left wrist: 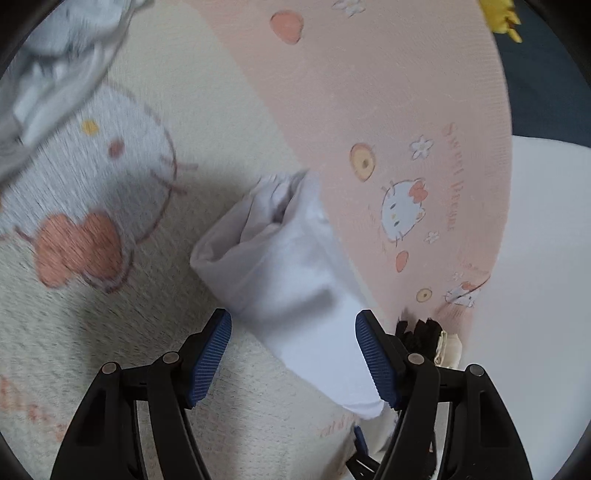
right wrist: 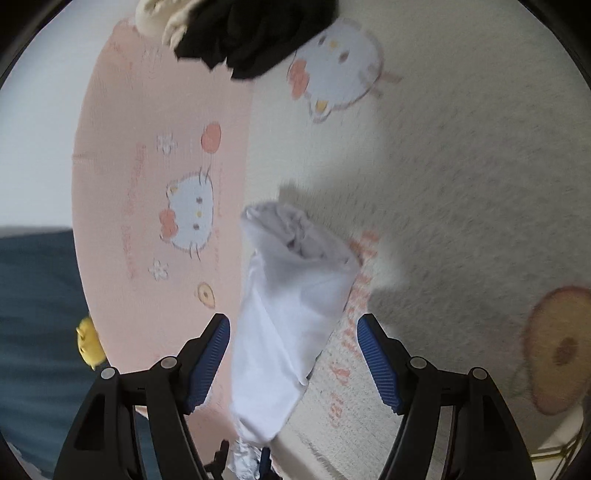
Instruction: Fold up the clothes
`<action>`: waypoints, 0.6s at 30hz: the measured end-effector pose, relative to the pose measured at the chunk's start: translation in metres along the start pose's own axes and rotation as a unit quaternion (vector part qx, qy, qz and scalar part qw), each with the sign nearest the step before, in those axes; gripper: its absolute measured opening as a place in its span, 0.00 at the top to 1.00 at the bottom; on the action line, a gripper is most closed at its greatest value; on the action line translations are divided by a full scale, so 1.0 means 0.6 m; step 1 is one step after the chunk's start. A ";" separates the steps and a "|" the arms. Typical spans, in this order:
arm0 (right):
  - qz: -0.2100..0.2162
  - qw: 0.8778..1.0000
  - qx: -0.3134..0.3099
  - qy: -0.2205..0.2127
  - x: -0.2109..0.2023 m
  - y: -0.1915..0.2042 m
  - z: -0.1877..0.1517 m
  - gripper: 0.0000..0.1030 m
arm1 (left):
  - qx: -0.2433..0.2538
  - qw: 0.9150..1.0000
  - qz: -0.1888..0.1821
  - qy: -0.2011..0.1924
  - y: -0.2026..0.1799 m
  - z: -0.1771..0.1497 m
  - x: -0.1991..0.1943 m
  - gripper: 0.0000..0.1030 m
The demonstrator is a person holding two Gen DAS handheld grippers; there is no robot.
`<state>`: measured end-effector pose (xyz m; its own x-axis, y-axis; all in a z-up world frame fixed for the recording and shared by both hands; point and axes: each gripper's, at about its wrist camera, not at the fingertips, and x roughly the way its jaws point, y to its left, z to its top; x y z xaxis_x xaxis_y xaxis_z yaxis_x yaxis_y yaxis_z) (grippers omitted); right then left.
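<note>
A white garment [left wrist: 291,269] rolled into a tube lies slanted over a pink and cream cartoon-cat blanket [left wrist: 369,92]. In the left wrist view it runs between the blue pads of my left gripper [left wrist: 293,354]; the right pad touches the cloth and the left pad stands apart from it, so the jaws are open. In the right wrist view the same roll [right wrist: 291,314] passes between the pads of my right gripper [right wrist: 293,358], also open, with a gap on the right side. A blue pad of the other gripper [left wrist: 360,439] shows at the roll's near end.
A heap of pale grey clothes [left wrist: 55,55] lies at the blanket's far left. A black garment [right wrist: 251,33] and a cream one [right wrist: 159,14] sit at its edge. A yellow toy [right wrist: 88,339] rests on a dark blue surface [right wrist: 33,295].
</note>
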<state>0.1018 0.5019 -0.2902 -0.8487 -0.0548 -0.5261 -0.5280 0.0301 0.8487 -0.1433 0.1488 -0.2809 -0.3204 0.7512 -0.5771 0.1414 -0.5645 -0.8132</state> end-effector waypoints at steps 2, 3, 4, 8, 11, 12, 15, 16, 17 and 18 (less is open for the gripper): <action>-0.010 1.000 -0.009 -0.002 0.009 -0.001 0.000 0.31 | -0.007 1.000 -0.005 0.009 0.007 -0.004 0.014 0.34; -0.004 1.000 -0.008 -0.006 0.010 -0.004 0.001 0.31 | -0.002 1.000 -0.005 0.004 0.005 -0.007 0.016 0.34; 0.005 1.000 -0.004 -0.011 0.009 -0.007 0.003 0.31 | 0.003 1.000 -0.005 -0.001 0.003 -0.010 0.018 0.30; 0.037 0.998 0.030 -0.029 0.000 -0.021 0.013 0.30 | 0.032 0.999 -0.001 0.001 -0.013 -0.014 0.026 0.20; 0.038 0.998 0.034 -0.040 -0.004 -0.018 0.019 0.30 | 0.050 0.999 0.007 -0.004 -0.023 -0.015 0.032 0.20; 0.035 0.998 0.031 -0.046 -0.006 -0.016 0.020 0.30 | 0.051 0.999 0.007 -0.007 -0.023 -0.015 0.034 0.20; 0.035 0.997 0.037 -0.064 -0.010 -0.011 0.023 0.27 | 0.032 0.999 -0.004 -0.020 -0.015 -0.013 0.031 0.20; 0.035 0.996 0.038 -0.066 -0.010 -0.008 0.024 0.26 | 0.023 0.999 -0.008 -0.023 -0.013 -0.010 0.031 0.20; 0.033 0.997 0.034 -0.066 -0.010 -0.003 0.026 0.25 | 0.016 0.999 -0.013 -0.026 -0.010 -0.007 0.031 0.20; 0.030 0.997 0.026 -0.065 -0.007 0.003 0.028 0.24 | 0.009 0.999 -0.019 -0.029 -0.006 -0.005 0.029 0.20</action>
<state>0.1040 0.5188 -0.2873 -0.8735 0.0782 -0.4805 -0.4748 0.0810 0.8763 -0.1469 0.1649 -0.2879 -0.3786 0.7510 -0.5409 0.1124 -0.5428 -0.8323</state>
